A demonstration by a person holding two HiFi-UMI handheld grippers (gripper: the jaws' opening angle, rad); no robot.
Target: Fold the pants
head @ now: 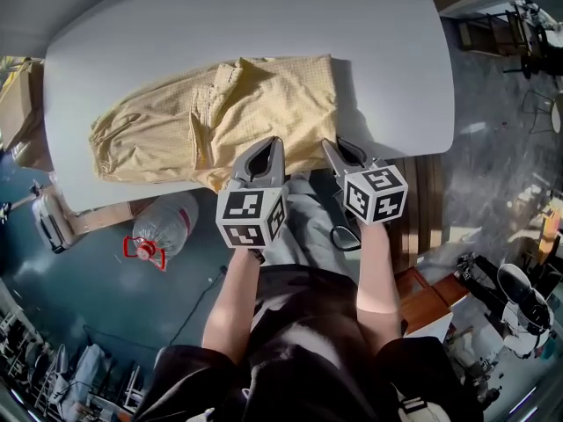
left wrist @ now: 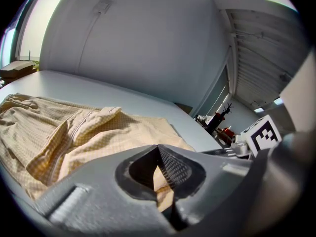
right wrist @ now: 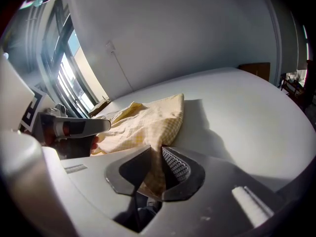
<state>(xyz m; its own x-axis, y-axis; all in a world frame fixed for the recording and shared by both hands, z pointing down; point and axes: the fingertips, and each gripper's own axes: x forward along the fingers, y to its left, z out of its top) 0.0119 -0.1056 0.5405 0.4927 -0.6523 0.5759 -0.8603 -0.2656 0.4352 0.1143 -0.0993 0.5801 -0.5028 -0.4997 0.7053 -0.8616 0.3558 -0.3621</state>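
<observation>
Pale yellow checked pants (head: 220, 117) lie crumpled across the near half of the white table (head: 264, 25), waist end toward the right. Both grippers sit at the pants' near edge, by the table's front rim. My left gripper (head: 274, 141) is shut on a fold of the yellow cloth, which shows pinched between its pads in the left gripper view (left wrist: 158, 147). A hand's width to its right, my right gripper (head: 330, 143) holds the pants' near right corner; the cloth (right wrist: 148, 120) runs down between its closed jaws (right wrist: 157, 149).
The table's rounded right edge (head: 444, 104) lies just beyond the right gripper. On the floor below the front edge rests a large water bottle (head: 167, 227). A cardboard box (head: 22, 112) stands at the left. Furniture and clutter crowd the floor at the right (head: 519, 297).
</observation>
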